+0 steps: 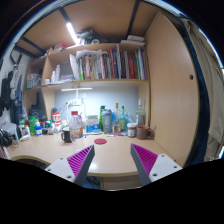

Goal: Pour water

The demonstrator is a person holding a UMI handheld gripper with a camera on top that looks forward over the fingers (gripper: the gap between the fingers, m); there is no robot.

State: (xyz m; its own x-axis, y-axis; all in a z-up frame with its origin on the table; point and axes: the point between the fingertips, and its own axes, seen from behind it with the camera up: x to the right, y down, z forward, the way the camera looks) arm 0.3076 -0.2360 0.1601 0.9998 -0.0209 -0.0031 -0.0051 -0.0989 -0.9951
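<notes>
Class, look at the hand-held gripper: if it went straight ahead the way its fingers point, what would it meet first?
The hand-held gripper is open with nothing between its fingers. Straight ahead lies bare desk, then a small red object, probably first; bottles stand further back by the wall. Depth is hard to judge.

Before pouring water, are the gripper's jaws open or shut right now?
Open: the gripper has bare desk showing between its two purple pads, which hold nothing.

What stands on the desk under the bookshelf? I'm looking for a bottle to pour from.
Bottles, jars and a dark mug crowd the back of the desk, beyond the open gripper. Whatever stands behind them is hidden.
</notes>
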